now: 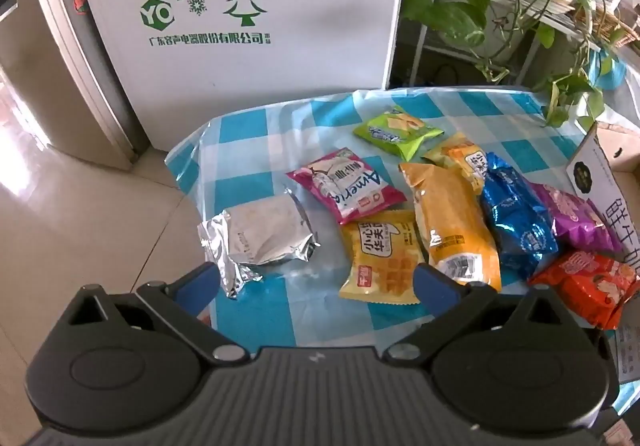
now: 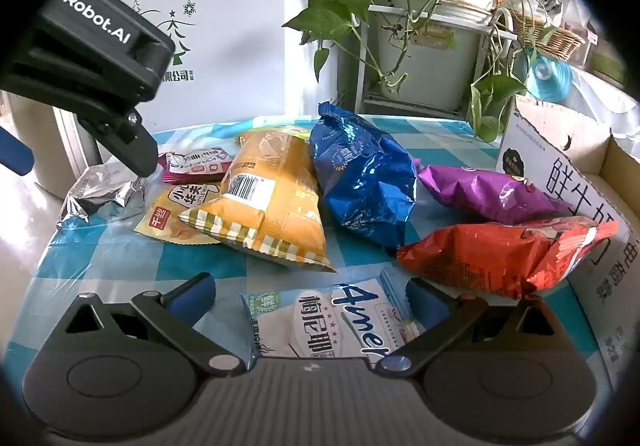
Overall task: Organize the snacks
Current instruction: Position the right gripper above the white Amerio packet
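Here, low in the right wrist view, the right gripper [image 2: 310,300] stands with jaws wide apart and nothing gripped; a pale blue-and-white packet [image 2: 320,322] lies between them on the checked tablecloth [image 2: 100,246], its lower edge hidden by the gripper body, lettering cut to "Amer". Just beyond: orange-red bag [image 2: 500,254], long yellow bag [image 2: 276,201] showing a barcode, crumpled blue foil bag [image 2: 364,181], purple bag [image 2: 488,193]. At right, a cardboard box [image 2: 560,181] with large Chinese characters runs off frame. Upper left, the left gripper's housing reads "Robot.AI", first letters cut off.

In the left wrist view, the left gripper [image 1: 316,282] is likewise spread open and empty, low in frame. A silver foil packet [image 1: 260,238] sits beside its left finger; a yellow waffle packet [image 1: 378,258] lies between the tips. Farther up: a pink packet [image 1: 346,185] reading "Americ", a green packet [image 1: 398,131]. Behind, a white panel [image 1: 240,5] bears green trees and "YO".
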Demonstrator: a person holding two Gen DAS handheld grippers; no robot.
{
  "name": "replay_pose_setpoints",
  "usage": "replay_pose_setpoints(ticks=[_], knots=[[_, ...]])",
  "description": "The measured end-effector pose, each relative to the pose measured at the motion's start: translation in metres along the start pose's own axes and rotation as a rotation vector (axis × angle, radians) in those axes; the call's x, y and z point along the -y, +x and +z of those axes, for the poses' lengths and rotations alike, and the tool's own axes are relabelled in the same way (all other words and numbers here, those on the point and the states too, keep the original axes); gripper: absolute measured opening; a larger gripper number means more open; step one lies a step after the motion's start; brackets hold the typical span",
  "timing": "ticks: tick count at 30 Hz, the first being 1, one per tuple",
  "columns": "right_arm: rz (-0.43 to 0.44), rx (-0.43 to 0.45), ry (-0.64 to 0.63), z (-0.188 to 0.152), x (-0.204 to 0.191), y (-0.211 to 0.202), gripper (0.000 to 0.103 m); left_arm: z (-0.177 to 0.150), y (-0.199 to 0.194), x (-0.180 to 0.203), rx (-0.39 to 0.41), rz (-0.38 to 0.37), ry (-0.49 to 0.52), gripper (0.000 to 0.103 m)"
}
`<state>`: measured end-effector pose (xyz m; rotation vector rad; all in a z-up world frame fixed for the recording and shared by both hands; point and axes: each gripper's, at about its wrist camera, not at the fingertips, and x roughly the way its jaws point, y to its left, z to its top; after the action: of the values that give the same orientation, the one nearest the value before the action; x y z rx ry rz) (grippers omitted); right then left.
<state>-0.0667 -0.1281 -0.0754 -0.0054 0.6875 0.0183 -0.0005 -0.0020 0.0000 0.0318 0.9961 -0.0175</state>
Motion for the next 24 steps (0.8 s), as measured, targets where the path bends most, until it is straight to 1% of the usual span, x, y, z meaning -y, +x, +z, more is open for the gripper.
replay_pose_setpoints(ticks=[2, 3, 7, 8, 15, 16, 17, 24], knots=[[0.000, 0.000, 0.000, 0.000, 0.000, 0.000, 0.103, 0.000, 0.001, 0.002, 0.000, -0.003, 0.009, 0.102], [0.000, 0.000, -0.001, 0.000, 0.000, 0.000, 0.103, -0.001, -0.003, -0.004, 0.002, -0.019, -0.009, 0.102], [0.000, 0.000, -0.001, 0.000, 0.000, 0.000, 0.103, -0.001, -0.007, -0.011, 0.007, -0.037, -0.023, 0.102], [-0.001, 0.000, -0.001, 0.000, 0.000, 0.000, 0.103, 0.003, -0.007, -0.007, 0.002, -0.032, -0.022, 0.102], [0.000, 0.000, 0.001, 0.000, 0.000, 0.000, 0.103, 0.007, -0.017, -0.012, 0.029, -0.076, -0.018, 0.102], [0.000, 0.000, 0.001, 0.000, 0.000, 0.000, 0.103, 0.006, -0.019, -0.009, 0.036, -0.073, -0.012, 0.102], [0.000, 0.000, 0.001, 0.000, 0.000, 0.000, 0.103, 0.002, -0.020, 0.001, 0.047, -0.065, -0.005, 0.102], [0.000, 0.000, 0.000, 0.000, -0.001, 0.000, 0.103, 0.000, -0.025, 0.007, 0.064, -0.079, 0.016, 0.102]])
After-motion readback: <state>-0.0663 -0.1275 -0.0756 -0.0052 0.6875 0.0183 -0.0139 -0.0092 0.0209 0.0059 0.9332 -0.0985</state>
